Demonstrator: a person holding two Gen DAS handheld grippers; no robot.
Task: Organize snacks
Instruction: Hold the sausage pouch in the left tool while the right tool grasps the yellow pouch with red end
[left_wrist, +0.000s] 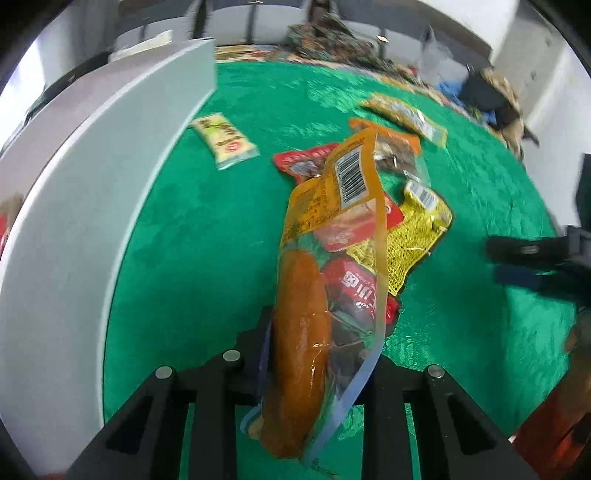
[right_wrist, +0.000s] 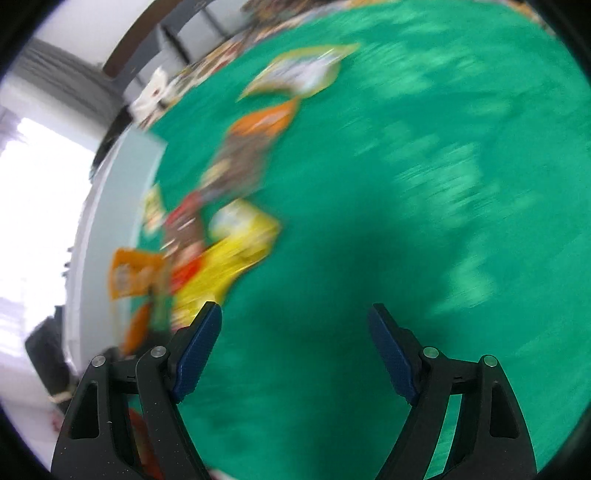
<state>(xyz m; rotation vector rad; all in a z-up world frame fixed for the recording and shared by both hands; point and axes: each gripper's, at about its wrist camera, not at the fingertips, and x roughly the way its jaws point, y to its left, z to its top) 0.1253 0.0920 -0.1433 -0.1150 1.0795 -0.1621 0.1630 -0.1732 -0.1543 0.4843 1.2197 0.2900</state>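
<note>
My left gripper (left_wrist: 314, 354) is shut on a clear and yellow packet with an orange sausage inside (left_wrist: 303, 350), held above the green cloth (left_wrist: 229, 229). Under it lies a pile of snack packets: a yellow one (left_wrist: 417, 236), red ones (left_wrist: 354, 291) and an orange-edged one (left_wrist: 395, 144). A pale green packet (left_wrist: 225, 140) lies apart by the white box (left_wrist: 74, 206). My right gripper (right_wrist: 295, 332) is open and empty over bare cloth (right_wrist: 406, 184); its view is blurred, with the snack pile (right_wrist: 221, 251) to its left. The right gripper also shows in the left wrist view (left_wrist: 532, 258).
The white box wall runs along the left side. Another packet (left_wrist: 406, 114) lies farther back on the cloth. Clothes and clutter (left_wrist: 480, 88) lie beyond the cloth's far edge. A yellow-edged packet (right_wrist: 299, 70) lies far from the right gripper.
</note>
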